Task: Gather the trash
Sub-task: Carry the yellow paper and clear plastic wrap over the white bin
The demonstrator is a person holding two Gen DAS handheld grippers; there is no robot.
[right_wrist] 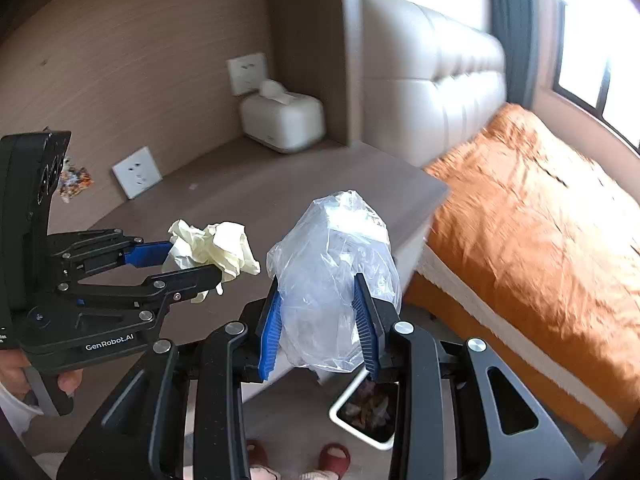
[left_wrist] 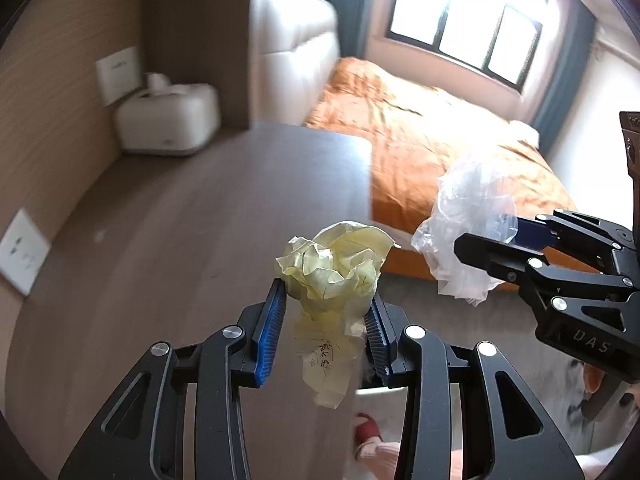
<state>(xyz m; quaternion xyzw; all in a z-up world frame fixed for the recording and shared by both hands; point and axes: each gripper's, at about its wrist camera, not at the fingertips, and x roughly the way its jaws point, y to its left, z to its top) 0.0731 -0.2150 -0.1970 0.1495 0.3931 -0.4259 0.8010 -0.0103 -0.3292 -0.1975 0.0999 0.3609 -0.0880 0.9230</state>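
Both grippers carry a load above the front edge of the wooden desk [right_wrist: 248, 188]. The left gripper [left_wrist: 326, 320] has its 2 blue pads closed on a crumpled yellow paper [left_wrist: 336, 264], whose loose tail hangs below the pads. The right gripper [right_wrist: 320, 320] is clamped on a clear plastic bag [right_wrist: 332, 276], bunched and puffed between the pads.

The white-rimmed trash bin [right_wrist: 340, 416] stands on the floor at about 6 o'clock in the right wrist view, partly hidden behind the right gripper's own fingers and already holding some scraps. The main risk is a miss at release: the bag is light and slippery, so it could drift off or cling to a ribbed pad rather than drop cleanly. The paper's dangling tail could catch on the desk edge or on the bin rim and end up on the floor beside the person's red slippers [right_wrist: 334, 456]. The 2 tools sit close, the bag at 3 o'clock of the paper in the left wrist view, so lowering both together over 1 narrow opening could knock them together.

Both grippers are held roughly level, fingers pointing forward toward the wall, with the left at 9 o'clock of the right. A colourful scrap [right_wrist: 74, 180] lies on the desk by the wall socket [right_wrist: 137, 172], apparently still to be picked up; a white tissue box [right_wrist: 284, 120] sits at the back corner.
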